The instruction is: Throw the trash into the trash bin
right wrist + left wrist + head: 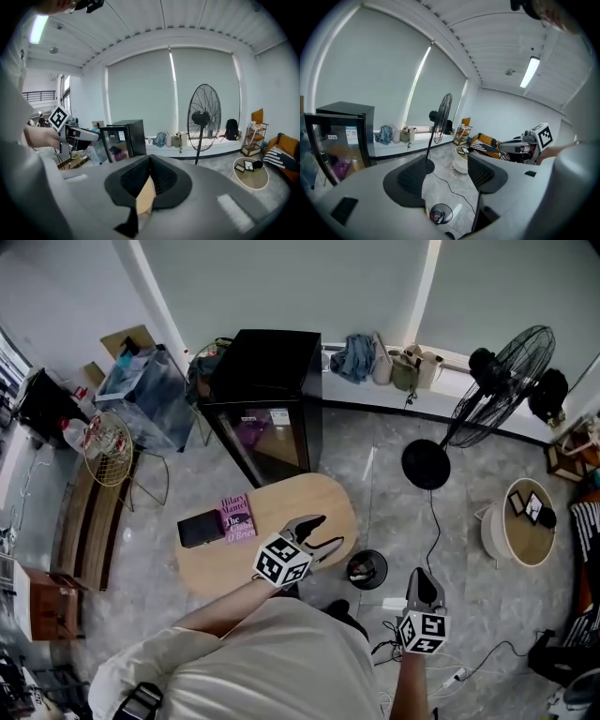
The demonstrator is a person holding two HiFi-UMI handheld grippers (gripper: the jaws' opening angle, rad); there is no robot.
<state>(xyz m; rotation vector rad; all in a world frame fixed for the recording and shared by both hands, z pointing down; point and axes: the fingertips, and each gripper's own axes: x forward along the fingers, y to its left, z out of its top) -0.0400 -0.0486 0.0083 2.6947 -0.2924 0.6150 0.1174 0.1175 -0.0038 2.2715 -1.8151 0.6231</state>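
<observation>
**Bin on open floor between two lifted grippers**

The oval surface point(291, 502) ends in a rounded edge at its 3 o'clock side; just off that edge, at about 5 o'clock, the trash bin point(349, 568) stands on the floor, apart from the surface, with the trash point(365, 571) lying inside it. Open floor spreads from the bin toward 12 and 3 o'clock; it is bounded by the fan base point(427, 465) at 1 o'clock and the round side table point(520, 545) at 3 o'clock; a black cable point(432, 521) trails across it from the fan base toward 6 o'clock. A black cabinet point(267, 362) crowds the surface's 12 o'clock edge.

The left gripper point(330, 531) hovers over the surface's 4 o'clock rim; its jaws stand well apart with nothing between them. The right gripper point(420, 570) hangs over the floor at 4 o'clock of the bin; its jaws meet tip to tip. A tan patch shows in the slit behind the tips; what it is cannot be told.
</observation>
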